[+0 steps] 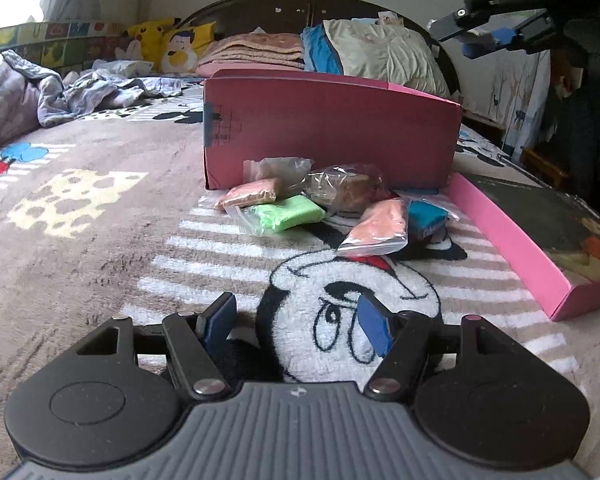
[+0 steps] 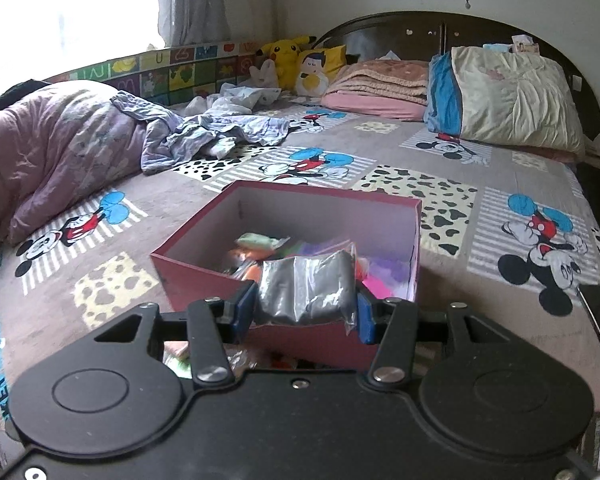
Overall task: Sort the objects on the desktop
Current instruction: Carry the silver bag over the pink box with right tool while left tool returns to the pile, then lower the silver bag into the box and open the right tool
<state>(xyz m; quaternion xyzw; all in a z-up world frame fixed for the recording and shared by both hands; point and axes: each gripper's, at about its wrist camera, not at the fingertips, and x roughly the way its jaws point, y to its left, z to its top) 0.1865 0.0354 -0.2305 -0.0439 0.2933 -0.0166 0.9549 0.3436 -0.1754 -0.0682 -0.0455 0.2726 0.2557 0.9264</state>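
The left claw (image 1: 296,324) is apart and holds nothing; the right claw (image 2: 306,312) is clamped on a gray bag (image 2: 306,292).

In the left view, the left claw hangs low over the blanket (image 1: 80,240), likely ready to pick from the little pile: a green bag (image 1: 286,214), two pink bags (image 1: 250,194) and (image 1: 376,226), a brown bag (image 1: 346,190) and a blue bag (image 1: 426,218), all just in front of the pink box (image 1: 332,132). In the right view, the gray bag sits over the box's near wall (image 2: 196,272), likely so it can drop in with the other bags.
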